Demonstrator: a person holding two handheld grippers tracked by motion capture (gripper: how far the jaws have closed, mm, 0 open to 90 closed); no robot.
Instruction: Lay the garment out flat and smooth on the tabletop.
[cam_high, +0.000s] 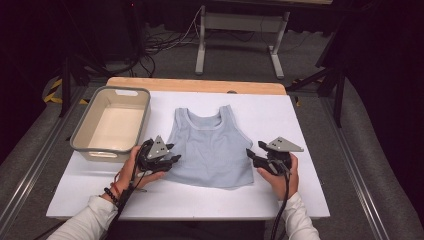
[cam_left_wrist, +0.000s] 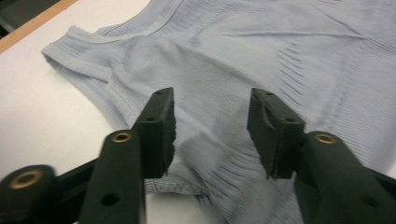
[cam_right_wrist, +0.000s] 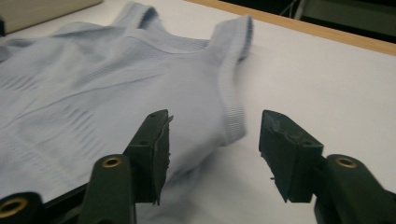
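High view: tank top lies flat between both spread hand-held grippers, left and right.

Tank top cut off at picture edges; hem partly hidden.

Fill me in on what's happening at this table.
A person holds a two-jaw gripper in each hand at a light blue tank top lying flat on the white table. The left gripper is at its left edge, the right gripper at its right edge; both stand open, gripping nothing. A grey bin sits to the left.
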